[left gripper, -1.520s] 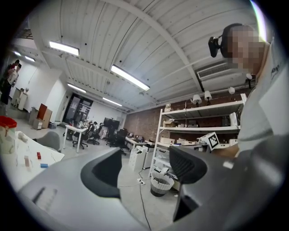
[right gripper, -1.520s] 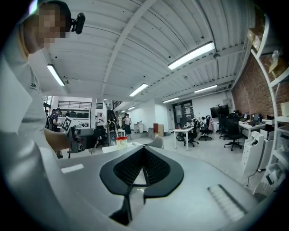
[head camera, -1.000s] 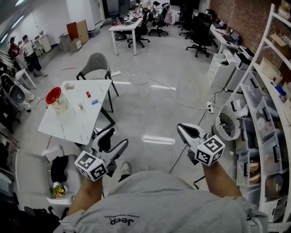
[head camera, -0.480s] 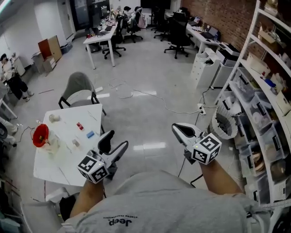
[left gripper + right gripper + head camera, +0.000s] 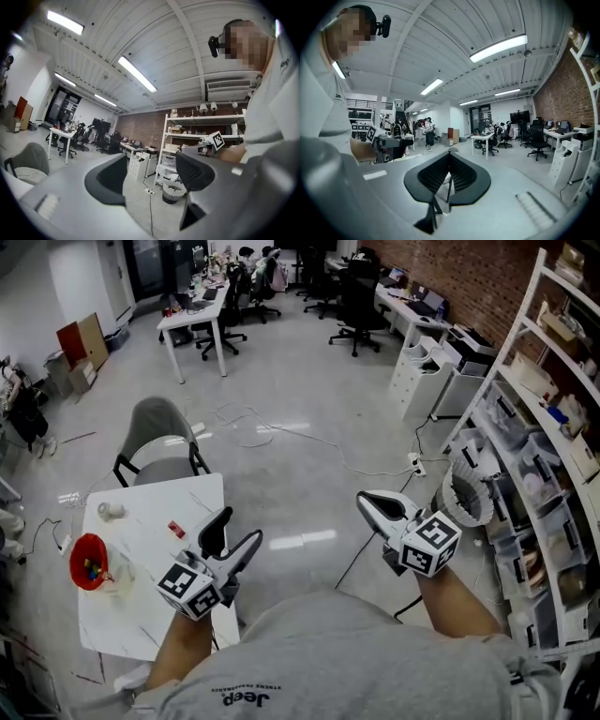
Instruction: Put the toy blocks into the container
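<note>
In the head view a white table (image 5: 141,615) stands low at the left. On it a red container (image 5: 89,561) holds a few small coloured blocks, and a red block (image 5: 176,530) lies apart nearer the middle. My left gripper (image 5: 234,532) hovers over the table's right edge, open and empty; its jaws stand wide apart in the left gripper view (image 5: 150,173). My right gripper (image 5: 370,502) is held above the bare floor, well right of the table. Its jaws are shut with nothing between them, as the right gripper view (image 5: 449,158) shows.
A small pale roll (image 5: 110,511) lies at the table's far left corner. A grey chair (image 5: 159,427) stands behind the table. Storage shelves (image 5: 553,474) line the right side, with a white basket (image 5: 464,502) at their foot. Cables (image 5: 309,442) trail over the floor.
The head view has swung and moved in: the table now lies lower and closer, right under my left gripper. Both grippers keep their pose; left stays open, right stays shut.
</note>
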A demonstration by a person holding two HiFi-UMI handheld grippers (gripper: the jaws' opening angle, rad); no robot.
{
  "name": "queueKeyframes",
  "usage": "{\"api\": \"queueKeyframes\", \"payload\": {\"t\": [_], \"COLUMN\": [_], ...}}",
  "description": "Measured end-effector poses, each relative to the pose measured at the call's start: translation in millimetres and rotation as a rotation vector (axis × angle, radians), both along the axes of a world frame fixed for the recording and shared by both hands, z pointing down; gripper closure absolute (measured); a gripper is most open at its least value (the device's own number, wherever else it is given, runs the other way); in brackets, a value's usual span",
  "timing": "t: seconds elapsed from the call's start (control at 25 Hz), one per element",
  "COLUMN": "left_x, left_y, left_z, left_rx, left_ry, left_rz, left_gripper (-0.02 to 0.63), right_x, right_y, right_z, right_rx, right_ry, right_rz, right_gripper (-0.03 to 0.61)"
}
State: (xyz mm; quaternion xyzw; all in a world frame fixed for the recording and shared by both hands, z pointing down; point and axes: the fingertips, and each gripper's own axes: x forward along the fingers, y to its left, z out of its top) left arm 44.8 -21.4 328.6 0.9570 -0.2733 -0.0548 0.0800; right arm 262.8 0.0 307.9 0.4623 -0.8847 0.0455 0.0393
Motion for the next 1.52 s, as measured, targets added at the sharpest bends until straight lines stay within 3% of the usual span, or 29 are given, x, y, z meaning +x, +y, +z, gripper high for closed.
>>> {"api": "queueKeyframes", "payload": {"t": [0.28, 0.44, 0.92, 1.12, 1.52], "left_x": [-10.4, 3.0, 109.5, 145.2, 110.9], "left_y": [-51.0, -81.5, -203.3, -235.8, -274.4], "left_z": [10.2, 15.6, 10.7, 14.2, 27.7], "left_rx": [-0.034, -0.047, -0.041, -0.043, -0.029], "left_ry": [0.016, -0.004, -0.038, -0.052, -0.095], "left_rz": [-0.042, -0.073, -0.220, -0.204, -0.152], "left_gripper": [0.255, 0.255, 0.255, 0.255, 0.255], "right_x": [-17.3, -5.4, 100.6, 128.0, 93.9], "right_y": [-62.8, -101.0, -252.1, -289.1, -320.7], "right_z": [5.8, 13.7, 14.2, 25.6, 28.4], "right_rx": [-0.018, -0.026, 0.010, -0.017, -0.027], "right_ry": [0.012, -0.011, -0.041, -0.053, -0.017], "right_rz": [-0.065, -0.108, -0.239, -0.228, -0.179], "right_gripper": [0.575, 0.575, 0.575, 0.575, 0.575]}}
